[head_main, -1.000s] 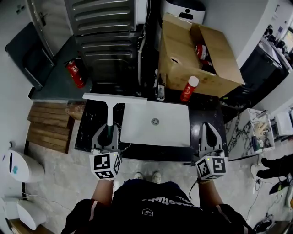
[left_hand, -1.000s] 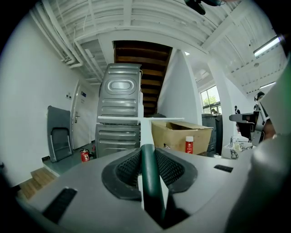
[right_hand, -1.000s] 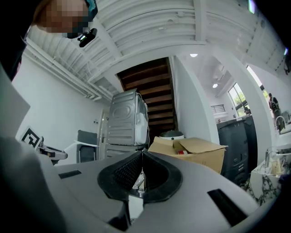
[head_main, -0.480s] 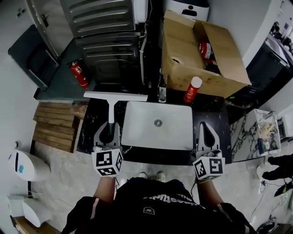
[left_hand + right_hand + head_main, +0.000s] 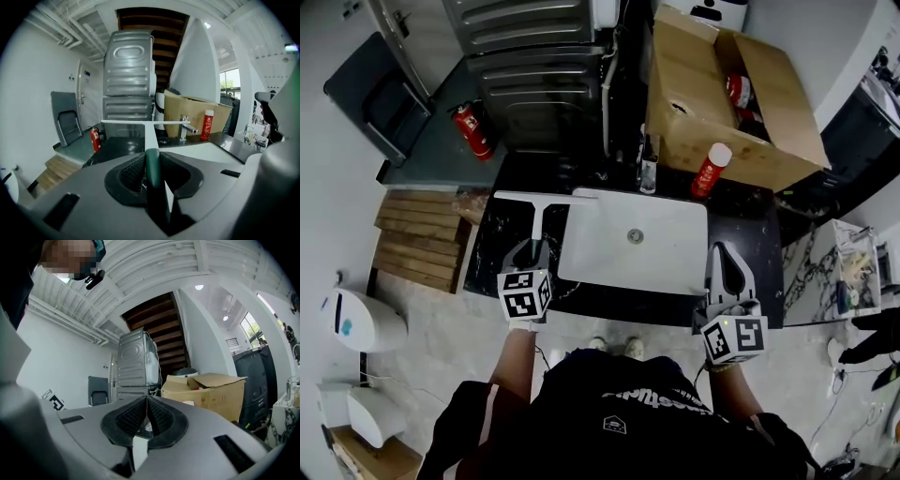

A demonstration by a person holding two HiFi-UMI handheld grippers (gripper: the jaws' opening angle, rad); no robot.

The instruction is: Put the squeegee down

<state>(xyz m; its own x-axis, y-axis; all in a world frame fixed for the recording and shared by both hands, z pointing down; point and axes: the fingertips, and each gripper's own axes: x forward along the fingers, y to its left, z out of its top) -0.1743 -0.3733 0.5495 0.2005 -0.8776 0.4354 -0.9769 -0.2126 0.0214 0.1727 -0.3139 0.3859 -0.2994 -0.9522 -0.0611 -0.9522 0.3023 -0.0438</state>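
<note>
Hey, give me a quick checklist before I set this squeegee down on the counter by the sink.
1. Left gripper shut on the squeegee handle: ok.
2. Black counter left of the sink bare under the blade: ok.
3. Blade clear of the sink: not ok, its right end overlaps the sink's corner in the head view.
4. Blade touching the counter: cannot tell.
5. Right gripper shut, empty, apart on the sink's other side: ok.
</note>
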